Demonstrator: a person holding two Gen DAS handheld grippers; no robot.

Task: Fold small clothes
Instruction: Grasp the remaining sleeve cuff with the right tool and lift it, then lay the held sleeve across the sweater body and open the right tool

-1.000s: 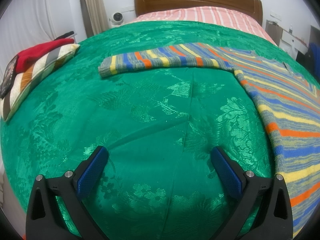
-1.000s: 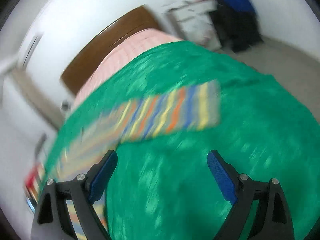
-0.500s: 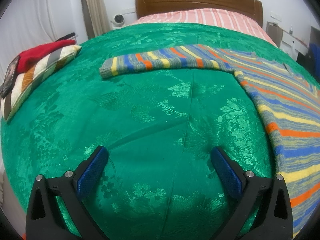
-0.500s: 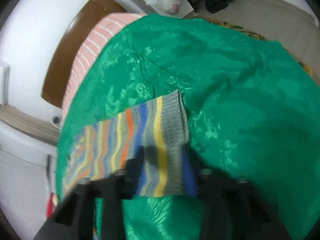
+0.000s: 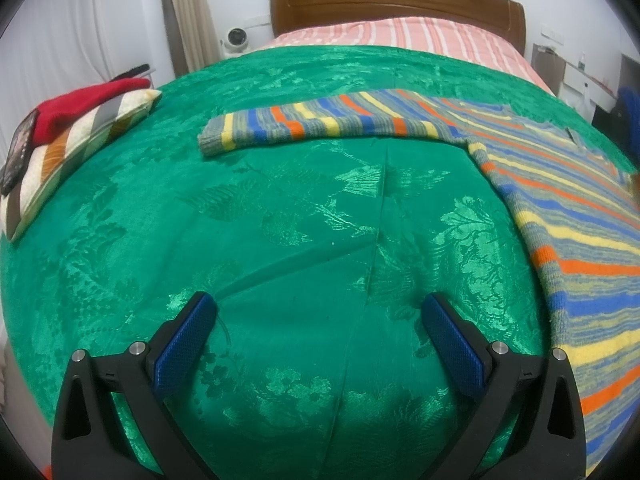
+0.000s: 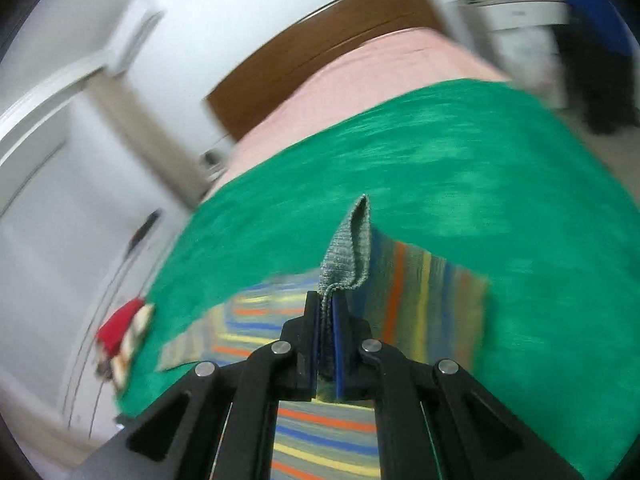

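Your right gripper (image 6: pixel 328 312) is clamped on the grey cuff (image 6: pixel 348 248) of the striped sweater (image 5: pixel 560 200) — only its own view shows this. Your left gripper (image 5: pixel 320 320) gapes wide over bare green bedspread (image 5: pixel 280 220) — sweater beside it, to the right.

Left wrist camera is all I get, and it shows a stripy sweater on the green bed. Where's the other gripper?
Observer: The right gripper is shut on the striped sweater's grey cuff.
Operator: Is the cuff lying flat?
Observer: No, it sticks up in a folded loop above the green bedspread.
Operator: Is my gripper holding anything?
Observer: No, the left gripper is open over bare bedspread.
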